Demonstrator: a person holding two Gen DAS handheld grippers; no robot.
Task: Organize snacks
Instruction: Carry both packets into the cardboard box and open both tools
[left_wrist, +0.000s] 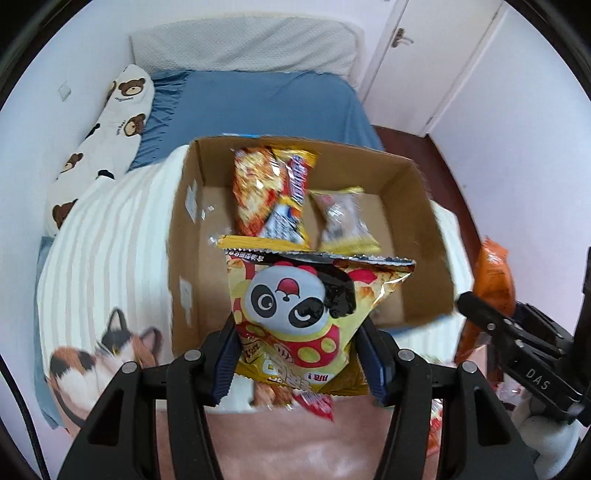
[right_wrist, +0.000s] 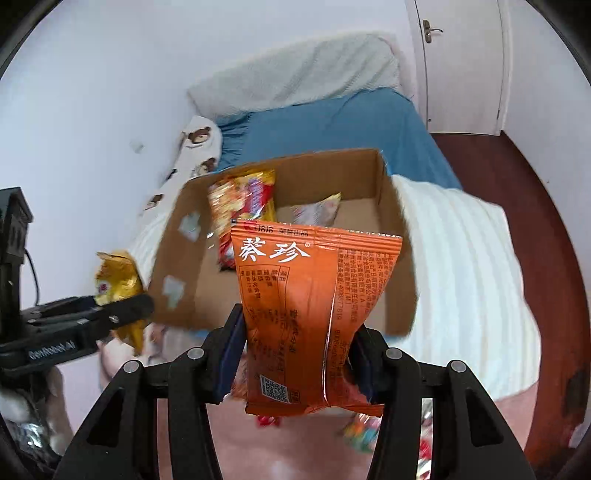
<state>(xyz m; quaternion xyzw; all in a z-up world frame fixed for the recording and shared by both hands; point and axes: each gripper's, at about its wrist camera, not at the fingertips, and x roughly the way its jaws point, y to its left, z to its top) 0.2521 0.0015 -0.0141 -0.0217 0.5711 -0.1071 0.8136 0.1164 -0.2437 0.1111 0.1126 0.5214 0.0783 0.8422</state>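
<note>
Left wrist view: left gripper (left_wrist: 299, 363) pinching the lower part of a yellow panda snack bag (left_wrist: 306, 317), blue pads pressed against both sides, bag standing up over the near edge of an open cardboard box (left_wrist: 413, 206). Inside the box, toward 12 o'clock from the held bag, an orange-red snack packet (left_wrist: 255, 188) leaning beside a yellow chocolate bar wrapper (left_wrist: 295, 192), and at about 1 o'clock a small clear candy pack (left_wrist: 341, 219) lying flat. Box resting on a striped cream blanket (left_wrist: 110, 240) with a cat print (left_wrist: 107, 350) at 8 o'clock. Blue bed sheet (left_wrist: 266, 107) past the box at 12 o'clock, bear-print pillow (left_wrist: 110, 136) at 10 o'clock. At 3 o'clock, the right gripper (left_wrist: 480, 321) clamped on an orange packet (left_wrist: 495, 284). Right wrist view: right gripper (right_wrist: 295, 363) squeezing the same orange packet (right_wrist: 314, 314) near its bottom, white characters across its top, held above the box (right_wrist: 325, 173). Orange-red packet (right_wrist: 240, 214) and clear candy pack (right_wrist: 317, 212) visible inside at 12 o'clock. At 9 o'clock, left gripper (right_wrist: 144, 301) gripping the yellow bag (right_wrist: 118, 280), seen edge-on. Loose wrappers (right_wrist: 362, 428) blurred on pink bedding below.
</note>
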